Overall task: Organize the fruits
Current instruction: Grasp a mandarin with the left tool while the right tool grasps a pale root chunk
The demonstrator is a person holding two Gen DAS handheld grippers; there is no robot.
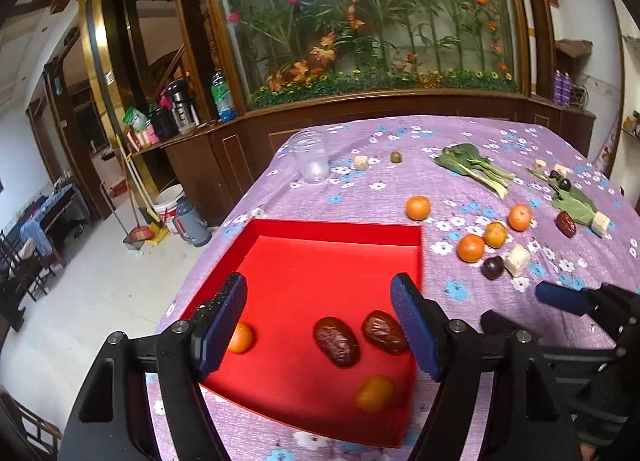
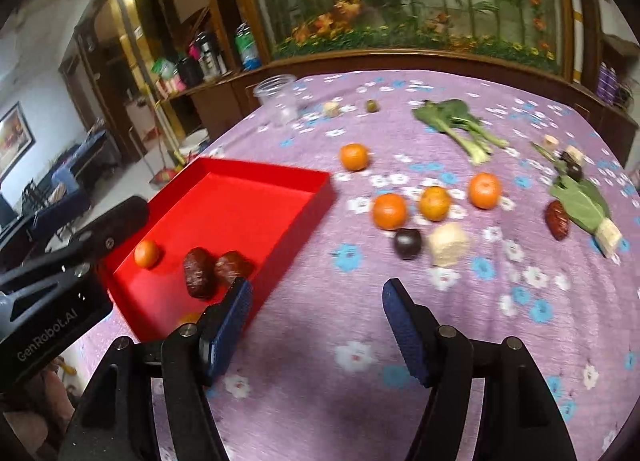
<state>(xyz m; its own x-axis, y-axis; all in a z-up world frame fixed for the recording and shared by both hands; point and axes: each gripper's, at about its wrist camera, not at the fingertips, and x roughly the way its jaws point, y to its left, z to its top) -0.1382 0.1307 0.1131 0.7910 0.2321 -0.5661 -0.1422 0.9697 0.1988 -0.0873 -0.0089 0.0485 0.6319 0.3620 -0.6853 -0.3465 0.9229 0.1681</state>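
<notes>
A red tray lies on the purple floral tablecloth. It holds two dark red dates and two oranges. My left gripper is open and empty, hovering over the tray. My right gripper is open and empty, above the cloth just right of the tray. Several oranges, a dark plum and a third date lie on the cloth to the right.
A clear plastic jar stands at the far left of the table. Leafy greens, pale cubes, a small green fruit and more dark fruits lie further back and right. The table's left edge drops to the floor.
</notes>
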